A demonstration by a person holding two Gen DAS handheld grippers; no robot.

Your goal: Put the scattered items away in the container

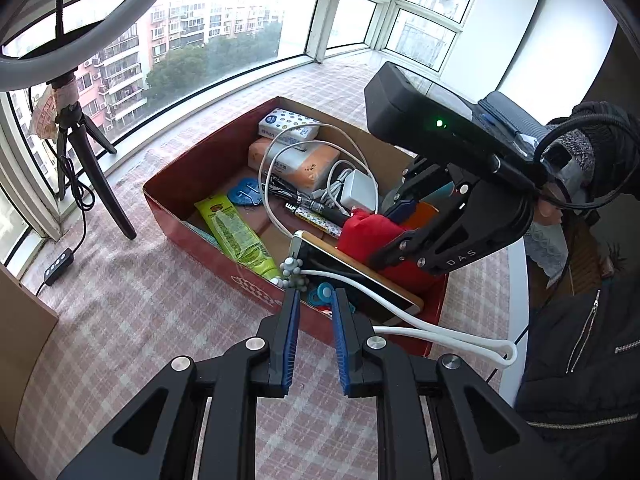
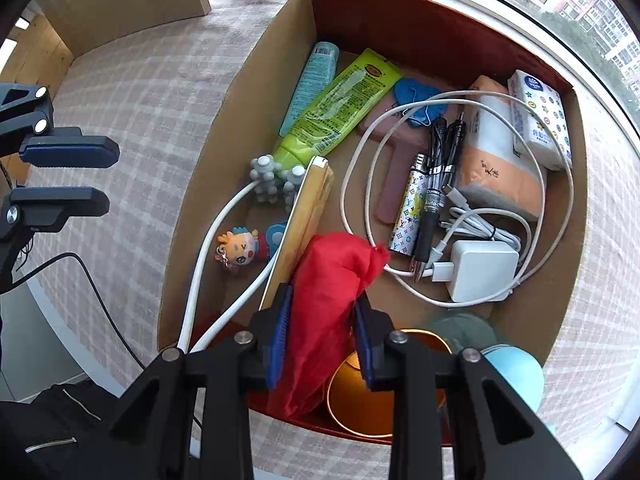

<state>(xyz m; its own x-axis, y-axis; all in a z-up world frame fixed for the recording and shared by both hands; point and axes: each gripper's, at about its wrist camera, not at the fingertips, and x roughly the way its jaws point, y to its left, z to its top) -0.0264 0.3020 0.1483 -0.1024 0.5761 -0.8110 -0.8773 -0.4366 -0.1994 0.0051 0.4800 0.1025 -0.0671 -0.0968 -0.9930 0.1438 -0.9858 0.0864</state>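
Checked cloth by the window holds your cardboard box (image 2: 240, 80) already filled with tissues, pens and charger, your right gripper (image 2: 320, 344) clamps the red pouch (image 2: 324, 300) over its near end, left gripper (image 1: 314, 344) narrowly parted, empty.

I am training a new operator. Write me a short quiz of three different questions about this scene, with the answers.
1. True or false: the right gripper is shut on the crumpled red cloth.
2. Which gripper holds nothing? A) left B) right
3. Fill in: the white square charger block lies inside the red cardboard ____.

Key:
1. True; both blue pads press the cloth over the red cardboard box.
2. A; the left gripper is open, just outside the box's near wall.
3. box.
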